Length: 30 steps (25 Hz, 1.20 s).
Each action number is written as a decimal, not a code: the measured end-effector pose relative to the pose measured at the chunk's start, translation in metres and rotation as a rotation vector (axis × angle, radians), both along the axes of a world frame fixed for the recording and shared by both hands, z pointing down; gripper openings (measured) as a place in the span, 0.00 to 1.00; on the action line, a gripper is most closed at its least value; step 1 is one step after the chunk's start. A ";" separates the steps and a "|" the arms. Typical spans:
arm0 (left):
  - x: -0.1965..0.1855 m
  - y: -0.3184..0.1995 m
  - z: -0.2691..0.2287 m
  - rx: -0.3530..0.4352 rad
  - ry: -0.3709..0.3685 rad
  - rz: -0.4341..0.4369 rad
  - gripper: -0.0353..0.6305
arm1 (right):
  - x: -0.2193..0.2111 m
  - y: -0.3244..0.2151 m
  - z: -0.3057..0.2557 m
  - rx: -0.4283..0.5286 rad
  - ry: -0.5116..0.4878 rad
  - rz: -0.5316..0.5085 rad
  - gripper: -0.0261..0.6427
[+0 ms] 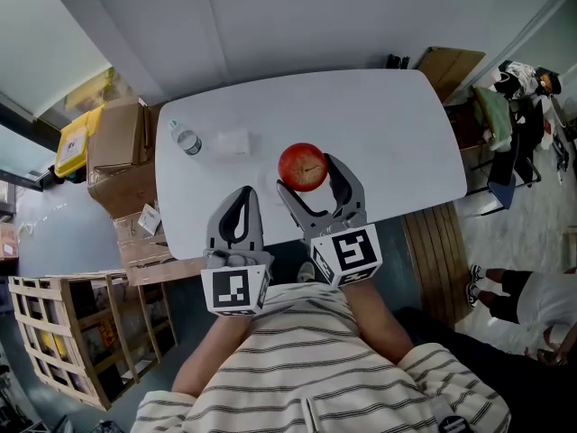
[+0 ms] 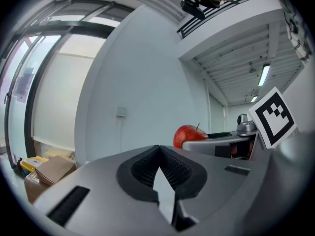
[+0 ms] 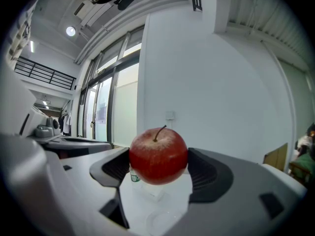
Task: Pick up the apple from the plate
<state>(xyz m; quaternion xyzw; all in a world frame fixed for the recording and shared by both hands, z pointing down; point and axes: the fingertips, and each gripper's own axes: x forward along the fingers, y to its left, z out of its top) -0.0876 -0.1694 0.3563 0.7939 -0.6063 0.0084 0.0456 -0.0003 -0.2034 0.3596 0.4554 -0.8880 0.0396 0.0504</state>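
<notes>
White table below both tools: the right gripper clamps the red apple between its fingertips, clear of the tabletop. The left gripper alongside has its jaws pressed together, empty.

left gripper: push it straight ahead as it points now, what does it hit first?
Probably nothing close. In the head view the left gripper, fingers shut, lines up with a pale object on the table, but its own view shows only the wall ahead, so it likely passes above.
</notes>
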 end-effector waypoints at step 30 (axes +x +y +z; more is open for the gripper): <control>0.006 -0.004 0.000 -0.003 0.002 0.005 0.06 | 0.007 -0.005 0.003 -0.009 -0.002 0.007 0.59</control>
